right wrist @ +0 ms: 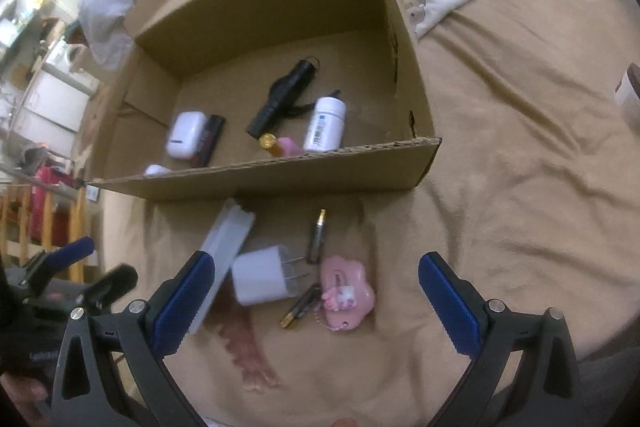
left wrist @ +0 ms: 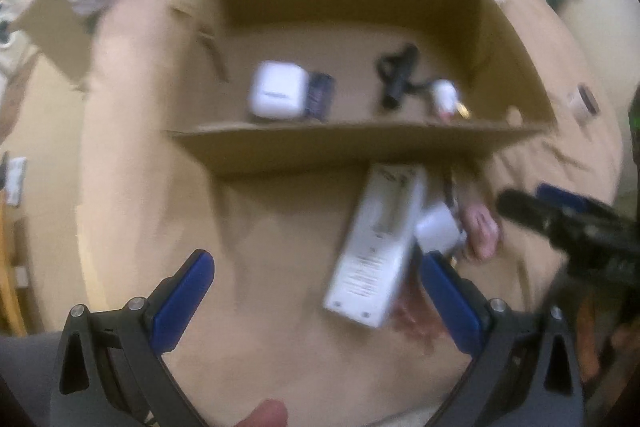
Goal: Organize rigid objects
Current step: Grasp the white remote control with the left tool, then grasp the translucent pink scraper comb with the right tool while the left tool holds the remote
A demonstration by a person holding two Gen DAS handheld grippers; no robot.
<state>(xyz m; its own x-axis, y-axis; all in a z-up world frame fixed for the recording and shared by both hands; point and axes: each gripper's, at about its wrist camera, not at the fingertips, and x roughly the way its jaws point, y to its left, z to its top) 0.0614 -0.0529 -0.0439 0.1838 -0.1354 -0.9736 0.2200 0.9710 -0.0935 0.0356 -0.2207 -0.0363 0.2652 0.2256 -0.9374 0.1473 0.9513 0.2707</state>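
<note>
One long white box lies slanting toward the cardboard box.

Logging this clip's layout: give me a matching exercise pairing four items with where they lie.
Things:
1. white bottle
2. pink charm
3. white earbud case
4. white plug

Places:
A. on the bedcover, right of the two batteries
B. in the cardboard box, left part, beside a dark flat thing
C. on the bedcover, between the open right gripper's fingers
D. in the box, right part, beside the black flashlight

Pairs: 1-D, 2-A, 3-B, 4-C
</note>
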